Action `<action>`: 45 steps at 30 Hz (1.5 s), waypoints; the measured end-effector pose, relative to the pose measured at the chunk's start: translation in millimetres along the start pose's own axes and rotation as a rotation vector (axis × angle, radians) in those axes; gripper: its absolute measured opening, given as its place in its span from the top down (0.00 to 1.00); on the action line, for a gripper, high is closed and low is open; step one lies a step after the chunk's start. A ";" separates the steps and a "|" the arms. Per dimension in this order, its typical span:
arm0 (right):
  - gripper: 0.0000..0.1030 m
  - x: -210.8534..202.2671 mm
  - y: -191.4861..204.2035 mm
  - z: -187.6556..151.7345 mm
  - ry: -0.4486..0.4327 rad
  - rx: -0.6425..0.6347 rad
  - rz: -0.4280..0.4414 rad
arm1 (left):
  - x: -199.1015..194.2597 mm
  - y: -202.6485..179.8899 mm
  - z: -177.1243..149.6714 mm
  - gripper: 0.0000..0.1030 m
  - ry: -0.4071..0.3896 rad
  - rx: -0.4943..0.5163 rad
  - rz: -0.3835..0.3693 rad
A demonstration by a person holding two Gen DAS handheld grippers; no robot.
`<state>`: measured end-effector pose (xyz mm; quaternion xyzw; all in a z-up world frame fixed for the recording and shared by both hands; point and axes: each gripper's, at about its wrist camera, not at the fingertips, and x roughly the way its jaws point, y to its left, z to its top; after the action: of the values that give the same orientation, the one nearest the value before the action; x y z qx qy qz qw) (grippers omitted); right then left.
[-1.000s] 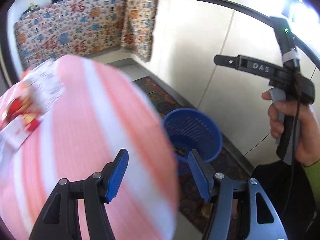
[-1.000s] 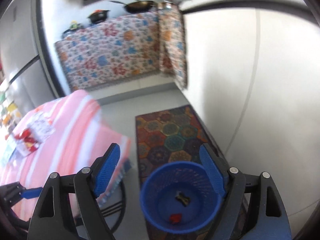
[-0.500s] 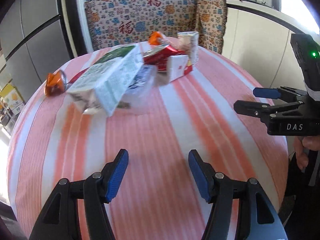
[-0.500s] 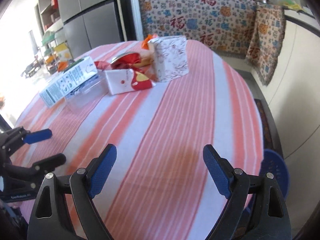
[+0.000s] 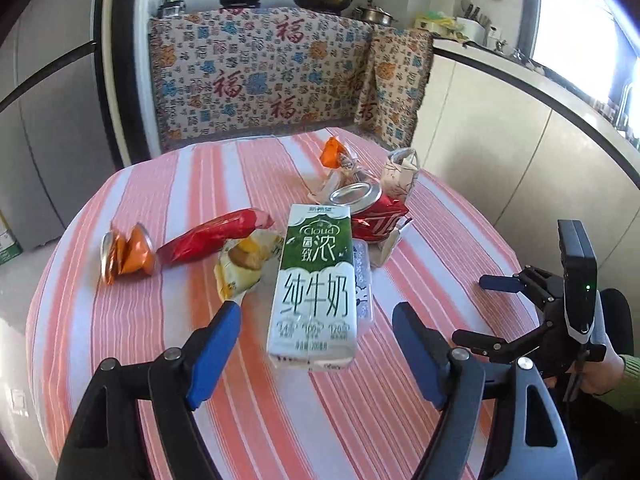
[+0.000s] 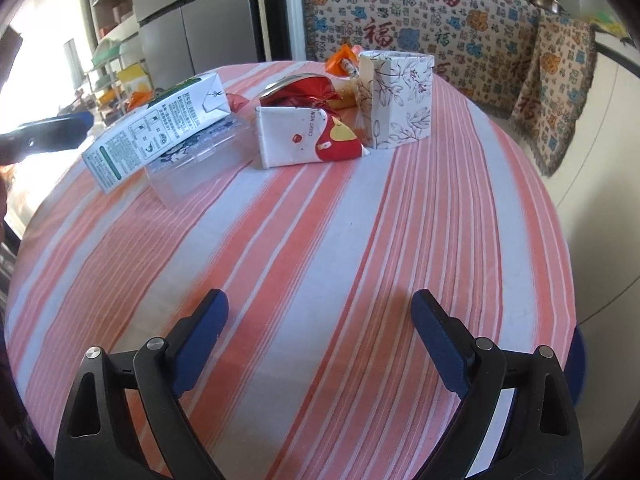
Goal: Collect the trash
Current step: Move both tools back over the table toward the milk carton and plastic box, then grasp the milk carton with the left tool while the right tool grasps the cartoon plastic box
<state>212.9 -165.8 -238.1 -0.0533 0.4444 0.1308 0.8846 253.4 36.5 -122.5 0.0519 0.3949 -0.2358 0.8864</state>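
Trash lies on a round table with a pink striped cloth (image 5: 168, 200). A green and white milk carton (image 5: 314, 284) rests on a clear plastic box (image 6: 196, 160); it also shows in the right wrist view (image 6: 160, 124). Behind it are a crushed red can (image 5: 372, 208), a red wrapper (image 5: 212, 236), a yellow wrapper (image 5: 240, 268), a crushed orange can (image 5: 128, 256) and a floral paper box (image 6: 396, 100). My left gripper (image 5: 316, 352) is open, its fingertips either side of the carton's near end. My right gripper (image 6: 320, 340) is open and empty over bare cloth.
A white and red packet (image 6: 308, 140) lies by the floral box. An orange wrapper (image 5: 334, 152) lies at the table's far side. A patterned cloth covers the counter (image 5: 260, 80) behind. White cabinets (image 5: 500, 140) stand right. The blue bin's rim (image 6: 578, 364) shows past the table's right edge.
Both grippers have swung from the blue bin on the floor back to the table. My left gripper has closed in on the milk carton. Both stay open.
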 end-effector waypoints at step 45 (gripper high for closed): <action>0.01 52.1 87.1 89.8 0.025 0.267 0.148 | -10.6 89.3 -103.5 0.35 0.022 -0.328 0.396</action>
<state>287.7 -53.6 -224.0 0.0962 0.4716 0.1345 0.8662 218.3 148.2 -193.9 -0.0139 0.4198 0.0101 0.9075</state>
